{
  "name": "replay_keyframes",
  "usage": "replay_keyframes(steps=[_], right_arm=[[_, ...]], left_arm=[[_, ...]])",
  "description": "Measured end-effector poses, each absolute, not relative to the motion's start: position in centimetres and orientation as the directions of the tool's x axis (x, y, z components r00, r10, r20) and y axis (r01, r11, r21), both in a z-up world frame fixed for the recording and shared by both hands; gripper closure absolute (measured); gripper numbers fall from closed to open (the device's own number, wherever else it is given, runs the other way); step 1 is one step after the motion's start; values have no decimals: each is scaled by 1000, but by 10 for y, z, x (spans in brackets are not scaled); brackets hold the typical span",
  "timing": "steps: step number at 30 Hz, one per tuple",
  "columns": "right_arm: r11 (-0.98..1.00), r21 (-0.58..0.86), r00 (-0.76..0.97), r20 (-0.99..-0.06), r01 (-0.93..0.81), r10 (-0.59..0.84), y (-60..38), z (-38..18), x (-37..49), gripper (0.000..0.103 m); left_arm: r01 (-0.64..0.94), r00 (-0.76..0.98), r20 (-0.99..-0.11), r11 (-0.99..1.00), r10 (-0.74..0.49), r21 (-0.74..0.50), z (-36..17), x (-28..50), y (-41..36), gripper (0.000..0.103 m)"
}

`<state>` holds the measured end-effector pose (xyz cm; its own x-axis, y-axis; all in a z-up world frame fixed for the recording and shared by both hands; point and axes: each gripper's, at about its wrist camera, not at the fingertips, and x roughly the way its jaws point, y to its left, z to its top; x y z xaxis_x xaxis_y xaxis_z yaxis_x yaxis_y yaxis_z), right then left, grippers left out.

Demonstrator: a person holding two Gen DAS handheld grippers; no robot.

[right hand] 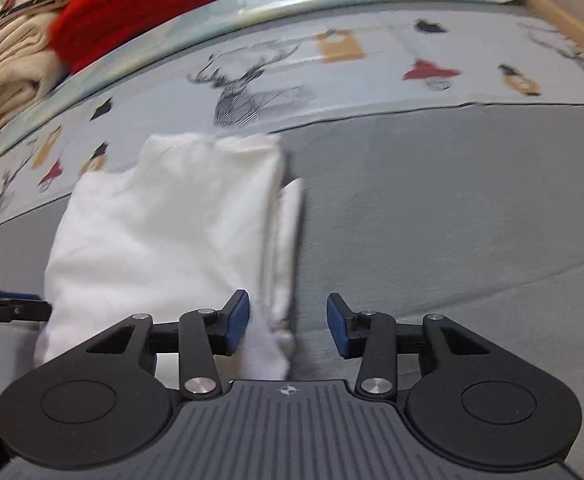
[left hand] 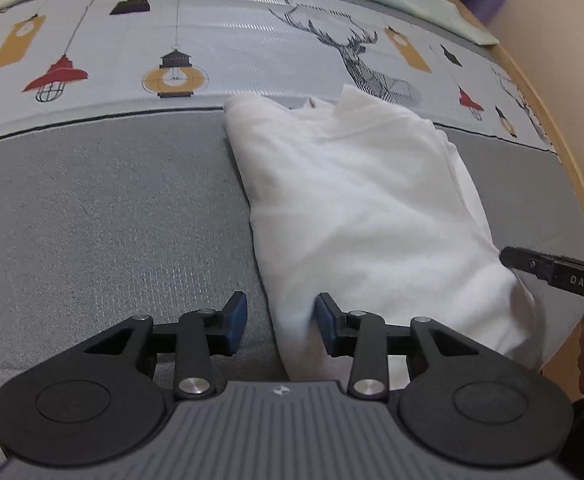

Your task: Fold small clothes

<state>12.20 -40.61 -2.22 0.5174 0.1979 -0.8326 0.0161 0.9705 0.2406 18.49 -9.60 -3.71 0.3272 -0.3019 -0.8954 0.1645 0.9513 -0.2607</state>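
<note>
White folded garment (left hand: 356,216) lying on grey bed sheet (left hand: 112,220), left gripper (left hand: 282,322) gaping open astride its near left edge, right gripper (right hand: 288,320) likewise spread open at its near right corner, lantern-and-deer printed band (left hand: 212,52) running behind.

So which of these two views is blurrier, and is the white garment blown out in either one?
The right wrist view is blurrier: the white garment and the red fabric smear with motion. The left wrist view is sharp; its deer print shows fine lines. In both, the garment is nearly overexposed, with only faint folds, and the fisheye bends the bed's wooden edge.
</note>
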Motion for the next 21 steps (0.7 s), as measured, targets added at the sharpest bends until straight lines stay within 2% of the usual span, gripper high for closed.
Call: replay_keyframes(steps=[5,7,12,16,19,21], right_arm=[[954,300,469,-845,19,256,-400,-34,132,56],[946,320,453,-851,47,266,-401,-38,137,51],[929,361,419,-859,83,296,-398,-47,146,48],[929,363,400,-863,67,308,-390,-53,149,47],[937,345,394,-869,51,299,-386,-54,151,50],[936,347,392,-870,54,300,-386,-55,153,56]], left_arm=[[140,329,-894,952,-304,-272,-38,184,-94,60],[128,330,-893,951,-307,-280,-40,185,-95,59],[86,339,-889,952,-307,-295,-45,189,-94,44],[72,341,-883,945,-323,-318,-49,196,-95,41],[40,324,-880,935,-346,-353,-56,203,-93,39],[0,314,-872,919,-375,-395,-59,208,-89,40]])
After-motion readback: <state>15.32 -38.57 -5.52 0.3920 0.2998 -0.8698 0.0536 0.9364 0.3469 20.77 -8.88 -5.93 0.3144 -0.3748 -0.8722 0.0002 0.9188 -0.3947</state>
